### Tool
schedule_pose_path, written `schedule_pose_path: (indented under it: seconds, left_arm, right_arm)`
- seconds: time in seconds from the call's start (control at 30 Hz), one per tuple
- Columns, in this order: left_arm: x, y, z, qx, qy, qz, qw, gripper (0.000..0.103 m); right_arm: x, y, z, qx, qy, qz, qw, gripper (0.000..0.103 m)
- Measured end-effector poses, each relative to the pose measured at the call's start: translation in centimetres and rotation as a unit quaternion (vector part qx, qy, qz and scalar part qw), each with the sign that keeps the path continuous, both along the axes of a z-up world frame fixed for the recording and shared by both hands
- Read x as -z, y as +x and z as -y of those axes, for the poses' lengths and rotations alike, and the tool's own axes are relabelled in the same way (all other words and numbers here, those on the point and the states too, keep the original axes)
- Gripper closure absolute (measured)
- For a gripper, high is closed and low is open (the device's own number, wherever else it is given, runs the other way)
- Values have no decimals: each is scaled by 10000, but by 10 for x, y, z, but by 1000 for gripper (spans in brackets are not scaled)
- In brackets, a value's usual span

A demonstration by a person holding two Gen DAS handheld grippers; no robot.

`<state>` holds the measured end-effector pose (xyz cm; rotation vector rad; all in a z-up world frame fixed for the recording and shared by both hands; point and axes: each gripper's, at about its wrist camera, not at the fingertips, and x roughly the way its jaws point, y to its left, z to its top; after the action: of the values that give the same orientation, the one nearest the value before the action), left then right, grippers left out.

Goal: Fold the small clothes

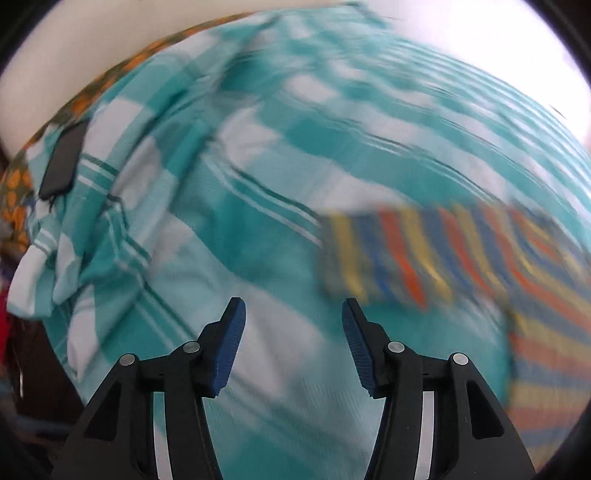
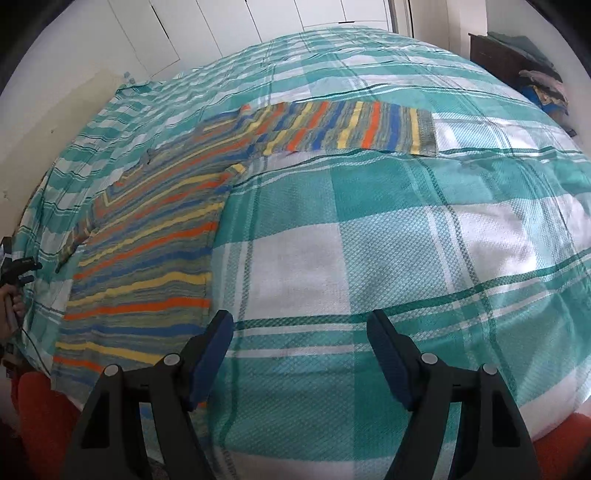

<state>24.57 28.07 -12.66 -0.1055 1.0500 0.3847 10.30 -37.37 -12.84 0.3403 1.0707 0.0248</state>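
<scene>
A knitted top (image 2: 147, 258) striped in orange, yellow, blue and grey lies flat on the teal-and-white checked bedspread (image 2: 369, 240). One sleeve (image 2: 351, 127) stretches out to the right. In the left wrist view the same top (image 1: 424, 254) is blurred, ahead and to the right of my left gripper (image 1: 292, 306). That gripper is open over bare bedspread with nothing between its fingers. My right gripper (image 2: 300, 317) is open too, just right of the top's near hem, holding nothing.
A dark flat phone-like object (image 1: 64, 158) rests on the bedspread's rumpled left edge, beside an orange floral sheet (image 1: 92, 92). White cupboard doors (image 2: 221, 22) stand behind the bed. A dark dresser (image 2: 517, 55) with piled cloth is at the far right. Red fabric (image 2: 40, 406) shows at the near edge.
</scene>
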Motion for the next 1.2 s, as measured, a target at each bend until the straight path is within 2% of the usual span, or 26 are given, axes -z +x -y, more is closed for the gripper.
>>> schedule_pose_path:
  seconds: [0.07,0.1,0.23,0.27,0.33,0.4,0.43,0.47,0.5,0.67,0.8,1.03,1.2]
  left_arm:
    - [-7,-38,46,805,-392,-17,9960,47]
    - [-8,-53,70,1178,-603,-15,9912,47]
    - [6,-101,175,2478,-1269,-80,9604,46]
    - [16,-107,200,2714,-1333,-190,9530,46]
    - [38,-119,235,2963,-1281,-414,9456,46]
    - [64,-134,259,3206,-1041,-701,9389,46]
    - [72,-143,264,3312,-717,-744,9379,46]
    - [74,-156,267,3416,-441,-650,9366,46]
    - [74,-164,267,3403,-372,-661,9372,46]
    - [72,-176,256,3137,-541,-706,9454,46]
    - [73,-175,263,3135,-430,-662,9463,46]
    - [71,-185,252,3078,-476,-695,9477,46]
    - [62,-199,252,3104,-282,-659,9479,46]
  right_arm:
    - [-2,-5,-12,-264,440,-117,9986,29]
    - [-5,-7,-21,-436,547,-121,9975,30]
    - [-19,-10,-74,-1445,361,140,9887,39]
    - [-20,-9,-89,-1647,322,181,9857,39]
    - [-7,-8,-113,-2033,269,6,9788,42]
    - [23,-12,-128,-2178,-5,-546,9745,46]
    - [40,-19,-130,-2129,-172,-837,9733,47]
    - [44,-26,-127,-2070,-187,-768,9752,48]
    - [43,-33,-125,-2009,-182,-605,9776,48]
    - [46,-44,-124,-1880,-194,-634,9799,49]
    - [46,-45,-126,-1899,-283,-576,9797,49]
    - [41,-51,-121,-1796,-360,-650,9809,49]
    - [40,-62,-118,-1750,-474,-716,9808,49]
